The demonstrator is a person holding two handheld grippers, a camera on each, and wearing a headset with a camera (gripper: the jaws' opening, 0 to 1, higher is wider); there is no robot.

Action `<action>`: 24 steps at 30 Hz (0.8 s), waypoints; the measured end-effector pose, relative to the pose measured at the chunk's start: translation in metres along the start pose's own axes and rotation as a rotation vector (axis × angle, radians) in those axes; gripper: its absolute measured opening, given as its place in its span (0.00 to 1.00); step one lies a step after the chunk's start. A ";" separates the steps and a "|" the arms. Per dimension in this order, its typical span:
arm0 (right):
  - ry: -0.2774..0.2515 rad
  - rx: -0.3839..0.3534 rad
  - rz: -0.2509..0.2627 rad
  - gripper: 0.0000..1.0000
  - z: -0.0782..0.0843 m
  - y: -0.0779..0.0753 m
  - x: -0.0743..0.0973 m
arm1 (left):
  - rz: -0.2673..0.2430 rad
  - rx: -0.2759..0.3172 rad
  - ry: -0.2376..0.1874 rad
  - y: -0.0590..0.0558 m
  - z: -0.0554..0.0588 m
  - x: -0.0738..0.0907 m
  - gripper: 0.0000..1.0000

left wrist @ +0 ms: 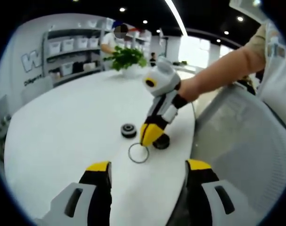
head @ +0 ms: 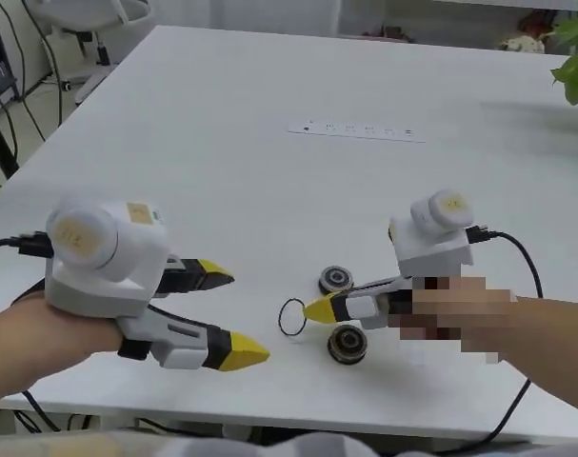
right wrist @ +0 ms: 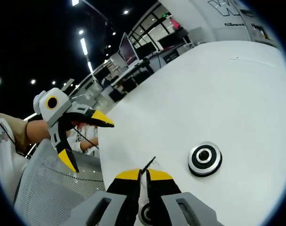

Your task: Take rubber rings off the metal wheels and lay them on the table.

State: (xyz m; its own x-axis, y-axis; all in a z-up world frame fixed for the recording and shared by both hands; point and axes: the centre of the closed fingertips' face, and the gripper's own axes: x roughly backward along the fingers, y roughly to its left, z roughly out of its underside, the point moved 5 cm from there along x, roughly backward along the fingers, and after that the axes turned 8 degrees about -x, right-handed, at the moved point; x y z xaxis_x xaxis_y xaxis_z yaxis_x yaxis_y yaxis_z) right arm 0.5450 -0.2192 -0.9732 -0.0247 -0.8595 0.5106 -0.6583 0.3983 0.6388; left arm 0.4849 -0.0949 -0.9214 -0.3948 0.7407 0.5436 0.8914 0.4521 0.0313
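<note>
Head view: your right gripper [head: 317,309] has its jaws together, pinched on the rubber ring [head: 290,317]. The ring sticks out left of the tips toward your left gripper [head: 231,314], with its loop roughly flat to the table [head: 222,124]. I can't tell whether it touches the table. The right gripper lies low, near level, and points left between the far wheel [head: 335,279] and the near wheel [head: 348,343]. The left gripper has its jaws wide apart and holds nothing, just left of the ring. Left gripper view: the ring [left wrist: 138,153] sits dead ahead between your own open jaws, with the right gripper [left wrist: 149,134] angled down onto its far edge. The far wheel [left wrist: 128,130] is left of those tips. Right gripper view: the jaws are closed, and a thin black sliver of ring [right wrist: 149,165] pokes out between the tips. The far wheel [right wrist: 205,158] is off to the right, apart from the jaws, and its dark outer band looks like a ring not yet pulled. My call: the right gripper owns the drop, and parting its jaws should lay the ring left of both wheels.
</note>
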 end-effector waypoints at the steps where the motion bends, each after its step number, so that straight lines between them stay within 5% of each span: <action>1: 0.002 0.001 0.008 0.05 0.000 -0.001 0.000 | 0.000 0.000 0.001 0.000 0.000 0.000 0.64; 13: 0.012 0.035 0.051 0.20 0.004 -0.006 0.002 | 0.000 0.001 0.007 0.001 0.000 -0.001 0.64; 24: -0.028 0.037 0.032 0.30 0.001 -0.001 0.018 | 0.017 -0.003 0.007 0.002 -0.006 -0.009 0.63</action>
State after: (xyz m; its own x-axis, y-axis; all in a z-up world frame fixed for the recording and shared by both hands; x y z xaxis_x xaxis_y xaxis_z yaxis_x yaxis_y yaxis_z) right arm 0.5439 -0.2355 -0.9650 -0.0669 -0.8554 0.5137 -0.6843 0.4140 0.6003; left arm 0.4918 -0.1034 -0.9211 -0.3777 0.7450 0.5498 0.8989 0.4374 0.0247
